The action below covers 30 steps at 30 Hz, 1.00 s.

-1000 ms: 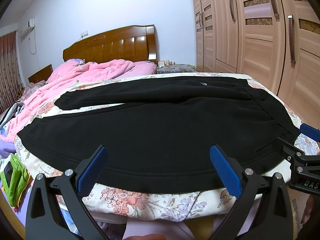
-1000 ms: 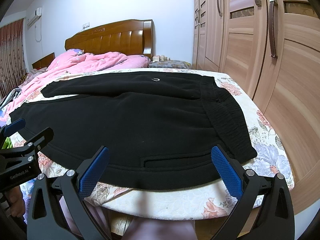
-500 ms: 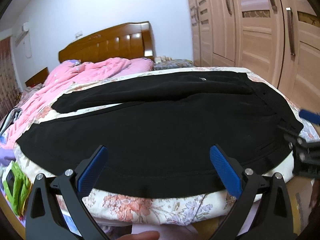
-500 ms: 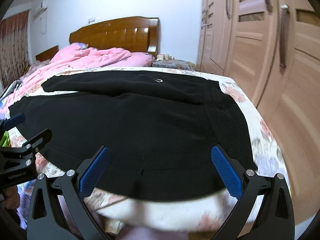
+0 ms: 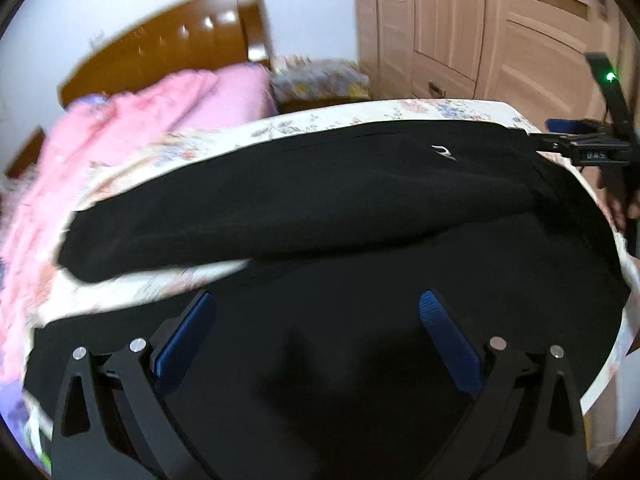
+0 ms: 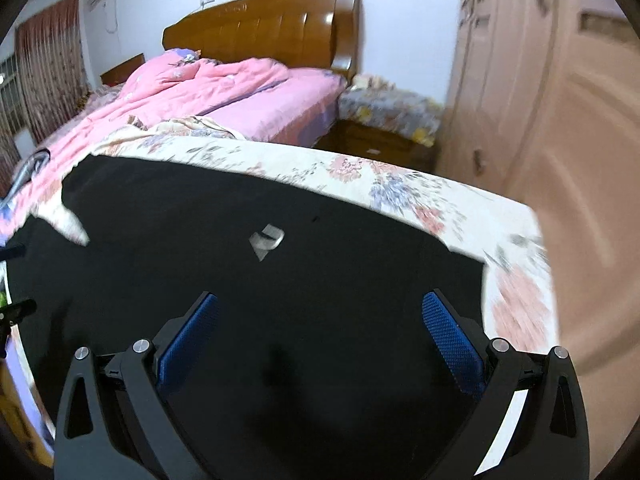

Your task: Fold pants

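Both tongs have advanced from the bed's near edge over the black fleece pants lying flat on the floral-sheeted bed, left tongs and right tongs spread wide and empty, probably to reach the far leg for folding.

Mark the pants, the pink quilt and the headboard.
pants (image 5: 360, 208), left wrist view, far leg below the logo
pink quilt (image 6: 192, 84), right wrist view, its bunched middle
headboard (image 6: 272, 24), right wrist view, padded panel

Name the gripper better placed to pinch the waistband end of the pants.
Right. In the left wrist view the right gripper sits open by the waistband of the pants; the left gripper hovers open over mid-leg, farther away.
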Available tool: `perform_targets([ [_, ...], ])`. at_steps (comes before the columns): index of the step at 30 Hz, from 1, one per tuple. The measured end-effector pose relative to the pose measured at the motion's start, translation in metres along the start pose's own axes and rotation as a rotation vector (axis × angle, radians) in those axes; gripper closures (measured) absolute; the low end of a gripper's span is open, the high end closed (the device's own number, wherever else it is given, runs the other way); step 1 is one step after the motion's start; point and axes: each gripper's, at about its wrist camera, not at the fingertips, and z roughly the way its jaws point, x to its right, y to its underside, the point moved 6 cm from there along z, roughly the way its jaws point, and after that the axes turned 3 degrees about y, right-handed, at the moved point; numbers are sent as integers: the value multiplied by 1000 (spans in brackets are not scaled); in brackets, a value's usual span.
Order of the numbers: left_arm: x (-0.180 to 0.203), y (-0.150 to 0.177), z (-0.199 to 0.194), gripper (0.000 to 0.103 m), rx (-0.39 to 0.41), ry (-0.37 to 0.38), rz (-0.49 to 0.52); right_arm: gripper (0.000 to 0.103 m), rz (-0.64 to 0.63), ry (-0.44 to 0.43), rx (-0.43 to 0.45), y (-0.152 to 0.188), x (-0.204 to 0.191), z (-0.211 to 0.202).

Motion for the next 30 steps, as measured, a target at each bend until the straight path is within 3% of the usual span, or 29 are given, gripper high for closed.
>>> perform_targets([
  [2, -19, -28, 21, 2, 26, -16, -29, 5, -18, -34, -36, -15, 12, 33],
  [4, -25, -51, 36, 2, 54, 86, -36, 5, -53, -51, -65, -29, 16, 58],
  [8, -43, -88, 96, 2, -107, 274, -187, 5, -116, -103, -127, -52, 24, 106],
  [10, -44, -99, 115, 2, -145, 337, -234, 5, -142, -134, -159, -56, 25, 121],
  [12, -48, -109, 138, 2, -203, 411, -343, 5, -161, -179, -202, -55, 25, 136],
  [14, -44, -111, 148, 2, -220, 480, -413, 10, -162, -232, -247, -49, 24, 147],
  [15, -42, -114, 155, 2, -225, 511, -447, 16, -186, -255, -214, -49, 23, 143],
  [17, -37, -117, 162, 2, -237, 545, -480, 62, -206, -316, -191, -47, 18, 135],
  [18, -36, -118, 163, 2, -236, 556, -491, 75, -198, -341, -184, -47, 16, 131],
  [19, -34, -121, 164, 2, -233, 564, -505, 91, -221, -290, -160, -46, 17, 124],
  [22, -31, -125, 169, 2, -229, 582, -553, 93, -276, -233, -79, -44, 10, 98],
  [26, -29, -130, 165, 2, -216, 585, -615, 93, -348, -180, 110, -28, -21, 25],
  [30, -22, -129, 158, 2, -217, 565, -637, 94, -382, -116, 202, -1, -50, -23],
])
